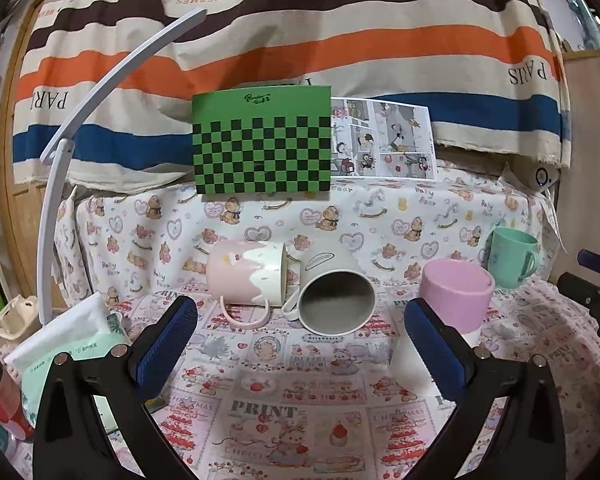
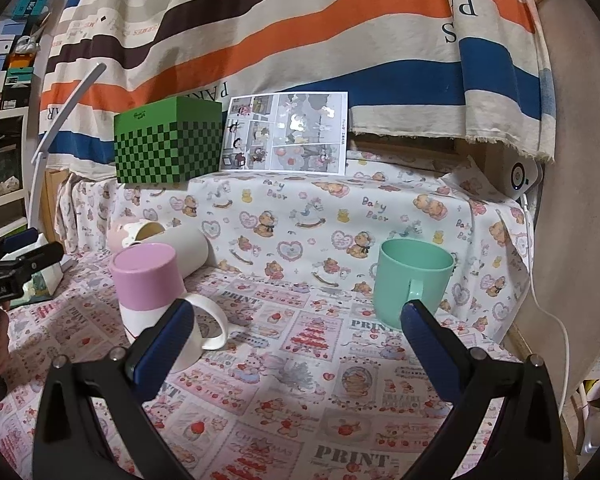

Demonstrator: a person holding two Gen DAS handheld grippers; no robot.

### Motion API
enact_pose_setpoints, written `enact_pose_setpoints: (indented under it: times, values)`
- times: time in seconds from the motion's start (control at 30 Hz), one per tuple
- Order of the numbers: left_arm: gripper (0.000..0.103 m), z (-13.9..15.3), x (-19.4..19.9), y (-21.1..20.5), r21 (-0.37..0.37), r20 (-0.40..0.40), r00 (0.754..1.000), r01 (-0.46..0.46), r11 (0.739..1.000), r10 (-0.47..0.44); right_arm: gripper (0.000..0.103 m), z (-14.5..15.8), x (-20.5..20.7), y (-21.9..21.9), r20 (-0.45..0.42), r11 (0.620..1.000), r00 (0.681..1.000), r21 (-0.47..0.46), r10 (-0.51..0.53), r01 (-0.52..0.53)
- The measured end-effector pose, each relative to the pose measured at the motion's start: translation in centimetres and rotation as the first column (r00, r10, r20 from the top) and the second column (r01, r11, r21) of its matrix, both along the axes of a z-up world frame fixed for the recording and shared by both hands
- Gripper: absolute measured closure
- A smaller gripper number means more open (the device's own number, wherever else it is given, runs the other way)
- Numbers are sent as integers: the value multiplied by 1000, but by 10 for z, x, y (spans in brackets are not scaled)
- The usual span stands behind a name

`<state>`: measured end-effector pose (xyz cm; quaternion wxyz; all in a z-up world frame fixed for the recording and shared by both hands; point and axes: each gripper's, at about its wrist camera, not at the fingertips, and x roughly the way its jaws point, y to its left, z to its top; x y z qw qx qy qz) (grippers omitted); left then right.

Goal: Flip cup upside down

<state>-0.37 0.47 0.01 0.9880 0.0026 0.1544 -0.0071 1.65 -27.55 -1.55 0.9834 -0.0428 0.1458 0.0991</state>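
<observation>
A mint green cup [image 2: 414, 282] stands upright, mouth up, handle facing me; it also shows at the right in the left wrist view [image 1: 514, 256]. A pink-and-white mug [image 2: 150, 292] stands upside down, also seen in the left wrist view [image 1: 456, 294]. A grey mug [image 1: 332, 296] lies on its side, mouth toward me, beside a pink-cream mug [image 1: 246, 274] also on its side. My left gripper [image 1: 300, 332] is open and empty in front of the grey mug. My right gripper [image 2: 296, 336] is open and empty between the pink mug and the green cup.
A green checkered box [image 1: 262, 142] and a comic sheet [image 1: 382, 138] stand on the raised shelf behind. A white lamp arm [image 1: 60, 184] and a tissue pack [image 1: 66, 344] are at the left. A white cable [image 2: 556, 320] hangs at the right edge.
</observation>
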Motion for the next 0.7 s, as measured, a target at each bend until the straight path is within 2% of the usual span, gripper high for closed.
enact_pose_setpoints:
  times: [0.7]
  values:
    - [0,0,-1,-2,12,-9,1000,-12,1000,12,0,0,-2,0,3,1000,1000,-2,-8,8]
